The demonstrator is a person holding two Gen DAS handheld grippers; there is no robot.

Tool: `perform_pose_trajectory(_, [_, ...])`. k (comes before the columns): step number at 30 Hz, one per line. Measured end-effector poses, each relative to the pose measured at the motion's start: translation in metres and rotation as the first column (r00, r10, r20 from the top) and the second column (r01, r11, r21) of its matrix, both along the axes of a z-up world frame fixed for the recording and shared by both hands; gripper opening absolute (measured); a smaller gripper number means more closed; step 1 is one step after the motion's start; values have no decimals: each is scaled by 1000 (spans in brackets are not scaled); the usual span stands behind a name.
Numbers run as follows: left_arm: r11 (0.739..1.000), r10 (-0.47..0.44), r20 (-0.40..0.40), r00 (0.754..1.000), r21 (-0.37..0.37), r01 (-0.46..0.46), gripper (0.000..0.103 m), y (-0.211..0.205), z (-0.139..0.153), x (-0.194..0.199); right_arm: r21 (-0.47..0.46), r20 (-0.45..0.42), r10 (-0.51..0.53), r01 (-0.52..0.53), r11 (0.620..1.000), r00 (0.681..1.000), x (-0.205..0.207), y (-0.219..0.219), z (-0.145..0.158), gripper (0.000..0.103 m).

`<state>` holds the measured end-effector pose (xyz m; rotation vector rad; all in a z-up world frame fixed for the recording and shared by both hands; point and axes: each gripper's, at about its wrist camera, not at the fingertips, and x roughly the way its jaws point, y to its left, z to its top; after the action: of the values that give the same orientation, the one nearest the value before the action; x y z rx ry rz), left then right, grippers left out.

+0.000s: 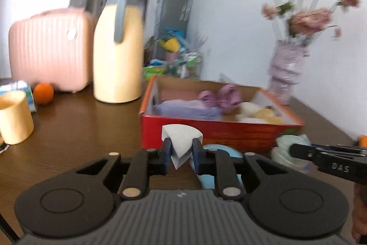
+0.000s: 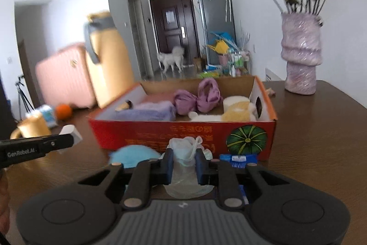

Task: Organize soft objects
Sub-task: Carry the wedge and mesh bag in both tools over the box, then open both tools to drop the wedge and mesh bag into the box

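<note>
- Left gripper (image 1: pixel 182 149): jaws pinched on a white wedge-shaped soft piece (image 1: pixel 181 138), held clear of the brown table (image 1: pixel 75 130), just near of the red cardboard box (image 1: pixel 206 134).
- Right gripper (image 2: pixel 184 163): jaws pinched on a crumpled translucent plastic bag (image 2: pixel 187 150), likewise at the near wall of the box (image 2: pixel 160 132).
- Done so far, judged from the contents: the box already holds a lavender folded towel (image 2: pixel 149 113), a purple knotted cloth (image 2: pixel 201 95) and a white-and-yellow plush (image 2: pixel 236 113); several soft things appear to be stowed.
- Left to do, as a judgement: both held items are not yet over the box opening. A light blue round soft item (image 2: pixel 135 154) lies on the table just near the box, and a blue packet (image 2: pixel 237 159) sits beside the right gripper; whether the packet counts as soft cannot be told.
- Left wrist view only: a cream mug (image 1: pixel 15 117) at the far left, the cream jug (image 1: pixel 119 49) in full, and the right gripper entering from the right edge, its jaws not readable there.
- Right wrist view only: the pumpkin print (image 2: pixel 246 138) on the box's near wall, the lilac vase (image 2: pixel 300 54) sharply, and a white dog (image 2: pixel 170 59) far off by the door.
</note>
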<state>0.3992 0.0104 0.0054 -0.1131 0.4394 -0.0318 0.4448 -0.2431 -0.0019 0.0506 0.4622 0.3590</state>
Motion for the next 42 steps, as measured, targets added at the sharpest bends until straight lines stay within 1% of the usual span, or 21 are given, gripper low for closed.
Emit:
perform_pose_trajectory(3, [999,-51,21,998,17,51,20,-11,18,-48,-4,68,-1,1,1000,998,-56,-11,20,19])
perform_pose_trajectory(6, [996,-93,54,994,19,92,20,-22,24,-105,31,117,3,-7,999,993,-123,-27,34,19])
perform_pose_trajectory(8, [994,-110,70,991,-14,112,20,-25,26,-137,67,110,8,-15,998,994,-154,-38,34,19])
perform_pose_trajectory(9, [993,-118,73,990,-22,120,20,-27,28,-147,103,86,3,-12,995,996,-168,-46,33,19])
perform_pose_trajectory(11, [991,-127,81,989,-22,129,20,-31,33,-160,149,53,-11,3,989,999,-181,-56,30,19])
perform_pose_trajectory(14, [990,-140,105,985,-2,141,20,-38,40,-169,106,74,-38,30,994,997,-190,-57,33,19])
perform_pose_trajectory(18, [986,-165,101,981,-20,168,20,-42,42,-164,113,75,-26,18,993,997,-186,-56,35,19])
perform_pose_trajectory(21, [975,-216,91,972,-32,220,20,-46,48,-133,92,86,-7,-1,996,996,-164,-50,40,19])
perform_pose_trajectory(24, [966,-249,73,966,-52,253,20,-47,65,-71,92,110,8,-18,996,994,-116,-51,57,19])
perform_pose_trajectory(26, [957,-275,22,961,-89,275,20,-50,76,-15,94,105,19,-28,995,994,-70,-50,71,19])
perform_pose_trajectory(29, [960,-264,-79,961,-115,255,20,-60,78,77,93,34,18,-21,995,999,25,-39,87,20])
perform_pose_trajectory(30, [960,-265,-124,956,-125,250,20,-64,75,110,61,18,-6,4,998,1000,51,-32,88,20])
perform_pose_trajectory(31, [960,-268,-162,950,-122,250,21,-68,69,139,-16,33,-30,31,999,999,73,-20,88,20])
perform_pose_trajectory(32, [967,-247,-192,950,-116,228,21,-71,62,164,-104,56,-52,58,993,997,95,-7,84,20])
perform_pose_trajectory(33, [971,-238,-216,947,-92,223,21,-75,54,186,-161,56,-51,60,985,997,119,5,78,20])
perform_pose_trajectory(34, [975,-223,-246,943,-78,210,21,-78,44,211,-174,37,-33,39,984,999,135,11,72,20])
perform_pose_trajectory(37, [981,-191,-322,927,-104,166,22,-77,16,256,-172,-83,-15,1,985,996,187,21,46,20])
perform_pose_trajectory(38, [983,-178,-335,925,-102,152,26,-76,8,264,-167,-109,-15,-4,986,994,200,22,38,20])
perform_pose_trajectory(39, [984,-170,-341,925,-101,144,27,-76,3,270,-161,-129,-14,-7,987,992,211,23,30,22])
perform_pose_trajectory(40, [986,-159,-345,925,-98,133,29,-74,-2,275,-158,-142,-16,-7,987,990,219,25,24,27])
perform_pose_trajectory(42, [987,-159,-352,923,-83,139,30,-74,-8,279,-169,-150,-14,-11,986,989,227,29,16,30])
